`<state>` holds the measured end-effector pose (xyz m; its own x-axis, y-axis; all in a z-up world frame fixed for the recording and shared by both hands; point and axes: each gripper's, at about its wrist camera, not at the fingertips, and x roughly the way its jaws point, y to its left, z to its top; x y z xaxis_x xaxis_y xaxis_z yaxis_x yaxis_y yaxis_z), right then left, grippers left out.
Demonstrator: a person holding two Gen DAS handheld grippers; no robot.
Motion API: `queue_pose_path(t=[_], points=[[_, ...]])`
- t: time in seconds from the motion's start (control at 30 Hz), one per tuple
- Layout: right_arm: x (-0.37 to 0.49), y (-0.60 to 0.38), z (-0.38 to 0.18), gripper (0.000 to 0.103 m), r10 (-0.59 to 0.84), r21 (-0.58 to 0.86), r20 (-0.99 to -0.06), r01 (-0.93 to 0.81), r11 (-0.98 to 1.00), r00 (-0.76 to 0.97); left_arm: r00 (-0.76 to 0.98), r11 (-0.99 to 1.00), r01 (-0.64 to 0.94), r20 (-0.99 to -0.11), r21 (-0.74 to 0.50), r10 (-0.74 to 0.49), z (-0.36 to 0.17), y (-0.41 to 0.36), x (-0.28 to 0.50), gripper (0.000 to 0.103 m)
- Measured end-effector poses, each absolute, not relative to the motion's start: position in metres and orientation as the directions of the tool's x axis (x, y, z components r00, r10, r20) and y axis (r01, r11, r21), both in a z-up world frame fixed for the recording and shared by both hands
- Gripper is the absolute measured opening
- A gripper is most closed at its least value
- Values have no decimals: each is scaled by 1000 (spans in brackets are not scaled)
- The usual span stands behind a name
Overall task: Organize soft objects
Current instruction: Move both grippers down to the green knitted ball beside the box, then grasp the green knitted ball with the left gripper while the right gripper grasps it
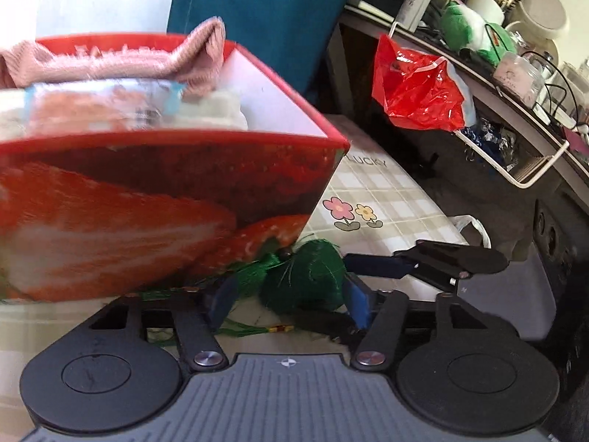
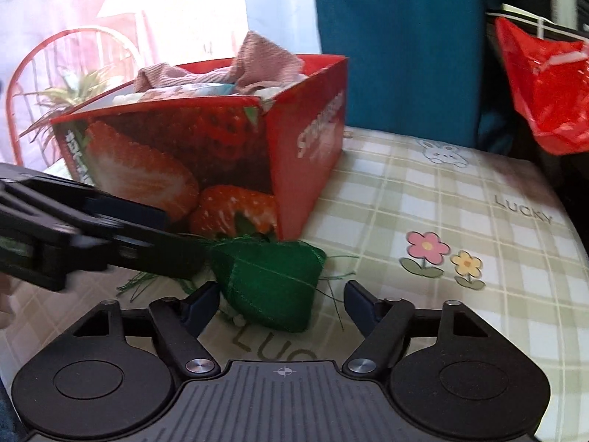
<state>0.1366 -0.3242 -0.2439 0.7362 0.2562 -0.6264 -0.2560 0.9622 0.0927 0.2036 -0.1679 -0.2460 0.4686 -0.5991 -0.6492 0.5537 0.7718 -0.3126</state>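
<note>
A green tasselled soft pouch (image 1: 309,280) (image 2: 268,280) lies on the checked sheet (image 2: 441,221) just in front of a red strawberry-print box (image 1: 147,202) (image 2: 294,154). The box holds a pink knitted cloth (image 1: 206,55) (image 2: 257,62) and other soft items. My left gripper (image 1: 291,302) is open around the pouch; its right pad is at the pouch's edge and the left pad is apart. My right gripper (image 2: 279,300) is open too, with its left finger against the pouch and its right finger clear. Each gripper's finger (image 1: 371,268) (image 2: 158,254) shows in the other's view, reaching the pouch.
A red plastic bag (image 1: 416,84) (image 2: 545,92) hangs from a white wire rack on a cluttered desk (image 1: 515,37) to the right. A teal fabric panel (image 2: 397,37) stands behind the box. A spiky plant (image 2: 73,92) sits far left. The sheet's edge drops off at right.
</note>
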Motion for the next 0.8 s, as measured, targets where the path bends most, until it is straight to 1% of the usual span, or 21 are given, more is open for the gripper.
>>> queue_pose_path(t=[0.07,0.13,0.23,0.37,0.5,0.57,0.8], points=[[140,-321,-245,62,272,91,-631,-279,956,726,454,769,553,-658,-320,-601,-251,-172,210,62],[142,-319,-247,62,273,82,-631,-288,954,726,448,771,553,-668,-315,-595,-256,-175,216,62],[145,-317,-250,63,285,97,-624,-289,952,727,430,758,553,-660,-346,-616,-259,-174,221,61],[146,-317,-252,62,305,140,-613,-280,950,729,432,757,563,-662,-333,-612,-259,-171,219,55],[145,-314,-252,61,318,151,-609,-287,946,727,422,755,545,-658,-365,-623,-260,-163,218,46],[144,-311,-251,56,334,155,-607,-305,940,721,428,758,545,-657,-360,-620,-261,-158,215,46],[145,-300,-251,55,328,137,-603,-311,941,727,425,754,535,-649,-381,-630,-262,-141,213,43]])
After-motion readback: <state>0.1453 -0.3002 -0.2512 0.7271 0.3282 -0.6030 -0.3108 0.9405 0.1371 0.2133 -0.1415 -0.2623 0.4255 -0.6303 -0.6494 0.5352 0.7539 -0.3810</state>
